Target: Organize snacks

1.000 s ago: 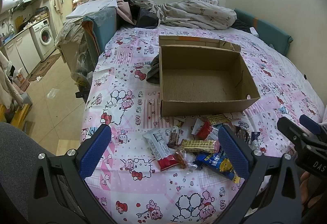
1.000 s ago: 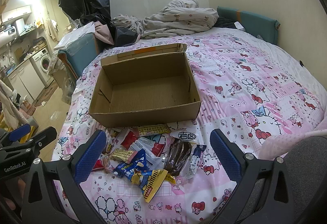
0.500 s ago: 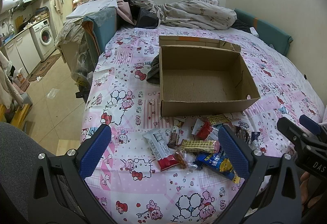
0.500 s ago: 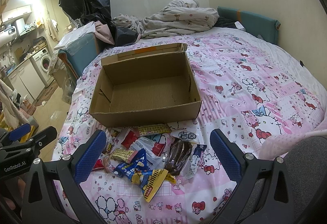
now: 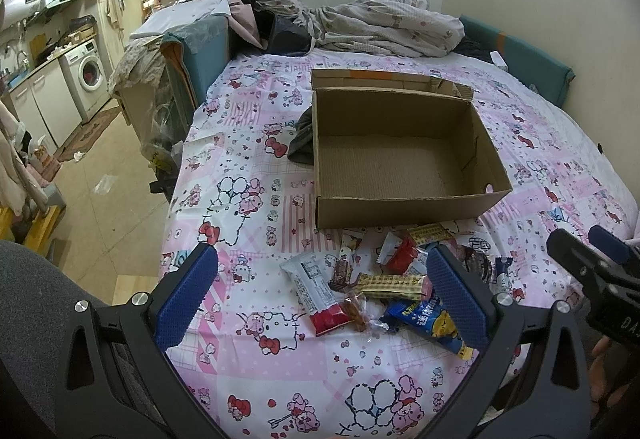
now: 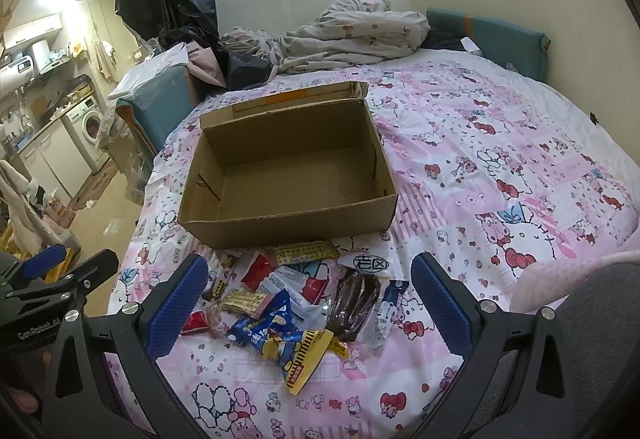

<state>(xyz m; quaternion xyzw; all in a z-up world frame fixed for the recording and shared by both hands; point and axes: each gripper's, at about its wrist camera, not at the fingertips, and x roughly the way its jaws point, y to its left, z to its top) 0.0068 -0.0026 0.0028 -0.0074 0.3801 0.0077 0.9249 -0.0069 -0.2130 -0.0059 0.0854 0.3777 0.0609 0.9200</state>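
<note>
Cardboard box (image 5: 400,159) sits open and bare on the bed (image 5: 248,343), flaps up, snacks (image 6: 296,299) heaped just in front of its near wall. We hold both claws above the pile, nothing in either. Left claw (image 5: 320,299) is spread wide, pads either side of the heap; right claw (image 6: 308,303) is spread wide too, not touching any packet.

Handling, as we judge it: all light, crinkly film wrappers, slippery, and they will slide on the soft sheet instead of lifting cleanly. White-and-red packet (image 5: 316,295) lies flat at the left edge, easiest for our left claw, pinch across its short width. Blue-and-yellow bag (image 6: 280,339) looks puffy, so we take it by the crimped end seam, not the belly. Dark brown packet (image 6: 354,303) looks soft and squashy, light squeeze at mid-body. Yellow bar (image 6: 304,251) lies touching the box wall, stiffer, grab across the middle

Packets overlap, so a pinch may drag a neighbour along
</note>
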